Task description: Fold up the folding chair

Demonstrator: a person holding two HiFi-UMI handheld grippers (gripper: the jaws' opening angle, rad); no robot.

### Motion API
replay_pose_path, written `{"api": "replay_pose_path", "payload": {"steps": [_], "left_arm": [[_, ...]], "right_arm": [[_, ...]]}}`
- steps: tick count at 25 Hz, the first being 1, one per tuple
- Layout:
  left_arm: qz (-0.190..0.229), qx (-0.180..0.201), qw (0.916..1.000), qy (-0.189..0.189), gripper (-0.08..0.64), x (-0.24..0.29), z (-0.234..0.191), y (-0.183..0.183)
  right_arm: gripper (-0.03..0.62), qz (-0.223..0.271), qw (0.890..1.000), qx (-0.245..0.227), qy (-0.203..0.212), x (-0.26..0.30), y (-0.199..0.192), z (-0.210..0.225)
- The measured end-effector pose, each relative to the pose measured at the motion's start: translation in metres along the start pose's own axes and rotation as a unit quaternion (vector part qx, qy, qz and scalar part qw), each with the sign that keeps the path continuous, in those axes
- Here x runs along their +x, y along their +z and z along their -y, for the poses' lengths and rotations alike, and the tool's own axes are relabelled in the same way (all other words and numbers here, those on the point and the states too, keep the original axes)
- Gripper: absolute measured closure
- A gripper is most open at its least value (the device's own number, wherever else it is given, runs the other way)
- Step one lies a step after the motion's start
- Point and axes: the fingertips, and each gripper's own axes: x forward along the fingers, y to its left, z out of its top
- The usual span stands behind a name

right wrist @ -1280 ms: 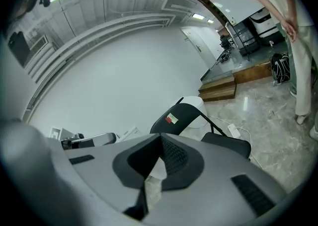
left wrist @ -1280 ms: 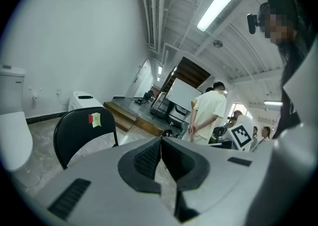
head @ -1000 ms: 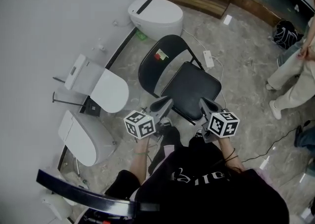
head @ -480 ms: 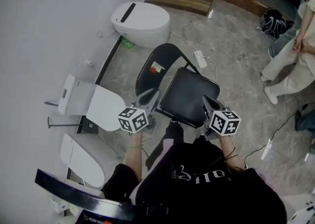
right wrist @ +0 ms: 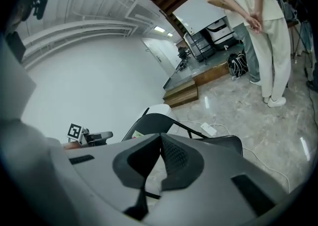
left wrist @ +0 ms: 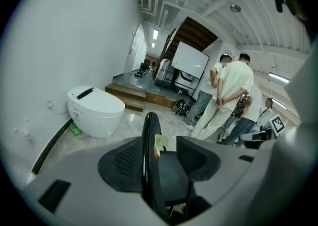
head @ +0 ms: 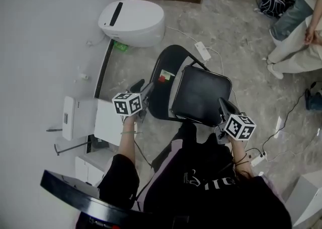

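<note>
Off the far left side of the folding chair [head: 162, 97], a white toilet [head: 132, 21] is sitting against the wall. I am holding my left gripper [head: 143, 88] at the chair's left side. Its jaws have just been opening and are now standing wide apart. The thin edge of the backrest [left wrist: 147, 170] is running up between them, and the pads are not pressing on it. The chair is standing unfolded on the marbled floor [head: 241, 36], with its black seat [head: 202, 94] lying flat. I am holding my right gripper [head: 223, 106] just beside the seat's near right corner, with its jaws pressing together on nothing. Off the chair's far right, a person in pale trousers [head: 294, 47] is standing well apart from it.
</note>
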Motion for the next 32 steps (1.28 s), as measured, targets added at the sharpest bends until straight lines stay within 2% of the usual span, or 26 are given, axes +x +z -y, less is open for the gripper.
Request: {"api": "replay_pose_path", "payload": {"steps": [2,5,7,10,15,17,22,25,26,28,32], "left_arm": [[-0.05,0.006,0.9986,-0.015,0.352,0.022,-0.018,-0.011],[-0.113,0.035,0.9924,-0.033,0.345,0.05,-0.032,-0.027],[-0.14,0.05,0.9881,-0.04,0.344,0.067,-0.035,-0.037],[-0.166,0.047,0.9832,-0.059,0.345,0.087,-0.034,-0.057],[-0.178,0.036,0.98,-0.08,0.354,0.098,-0.03,-0.066],[-0.179,0.029,0.9798,-0.084,0.4,0.101,-0.026,-0.067],[-0.176,0.03,0.9826,-0.053,0.414,0.104,-0.029,-0.058],[-0.178,0.032,0.9823,-0.048,0.414,0.105,-0.028,-0.061],[-0.176,0.03,0.9827,-0.048,0.416,0.105,-0.027,-0.062],[-0.168,0.029,0.9844,-0.044,0.417,0.107,-0.027,-0.062],[-0.152,0.039,0.9871,-0.032,0.417,0.112,-0.025,-0.061]], "right_arm": [[0.578,0.0,1.0,0.009,-0.019,0.002,-0.006,0.006],[0.578,0.0,0.999,0.023,-0.047,0.003,-0.014,0.015],[0.578,0.004,0.997,0.034,-0.065,0.001,-0.017,0.022],[0.578,0.012,0.994,0.047,-0.095,-0.003,-0.025,0.037],[0.578,-0.002,0.992,0.054,-0.114,0.001,-0.055,0.067],[0.577,-0.01,0.992,0.057,-0.112,0.006,-0.068,0.084],[0.577,-0.032,0.991,0.064,-0.116,0.021,-0.097,0.133],[0.574,-0.049,0.99,0.055,-0.121,0.033,-0.114,0.169],[0.559,-0.057,0.99,0.05,-0.12,0.038,-0.12,0.182],[0.47,-0.076,0.99,0.043,-0.107,0.052,-0.134,0.206],[0.396,-0.12,0.989,0.028,-0.087,0.079,-0.168,0.258]]}}
